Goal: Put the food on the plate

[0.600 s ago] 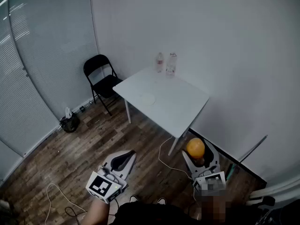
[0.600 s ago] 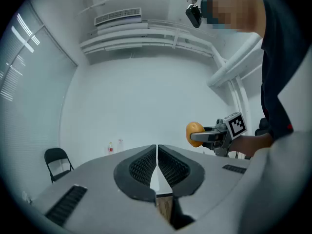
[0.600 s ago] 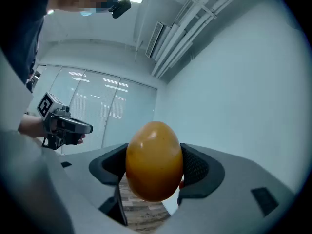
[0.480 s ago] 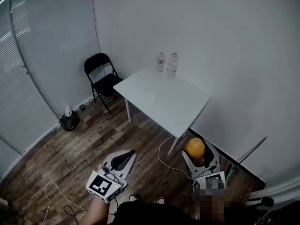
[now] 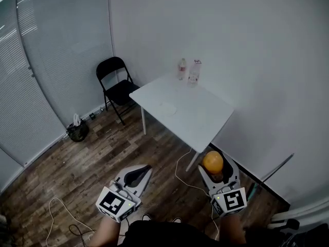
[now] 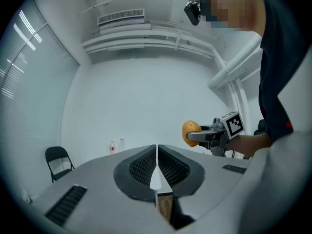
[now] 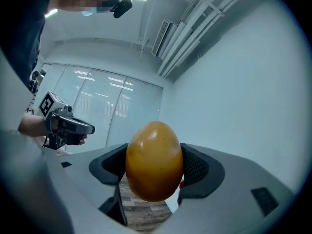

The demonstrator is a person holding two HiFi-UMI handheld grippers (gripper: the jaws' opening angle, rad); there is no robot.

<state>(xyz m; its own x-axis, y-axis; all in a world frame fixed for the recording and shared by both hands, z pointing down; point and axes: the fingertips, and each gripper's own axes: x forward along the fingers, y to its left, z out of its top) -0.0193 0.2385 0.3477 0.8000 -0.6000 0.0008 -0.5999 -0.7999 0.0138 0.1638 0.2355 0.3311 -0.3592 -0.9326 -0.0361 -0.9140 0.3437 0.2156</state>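
An orange, egg-shaped fruit (image 5: 213, 161) (image 7: 154, 160) sits between the pads of my right gripper (image 5: 215, 165) (image 7: 155, 165), which is shut on it and held above the wooden floor, in front of the white table (image 5: 205, 122). A pale plate (image 5: 167, 108) lies on the table's left half, far from both grippers. My left gripper (image 5: 146, 169) (image 6: 157, 149) hangs lower left with its jaws shut and nothing in them. From the left gripper view the fruit (image 6: 190, 131) shows at the tip of the right gripper (image 6: 207, 135).
Two plastic bottles (image 5: 182, 69) (image 5: 194, 71) stand at the table's far edge by the wall. A black folding chair (image 5: 115, 86) is left of the table. A dark bag (image 5: 77, 131) and loose cables (image 5: 181, 173) lie on the floor.
The head view has drifted, so the table and chair sit slightly further right. Both grippers stay where they were, the right one still on the fruit.
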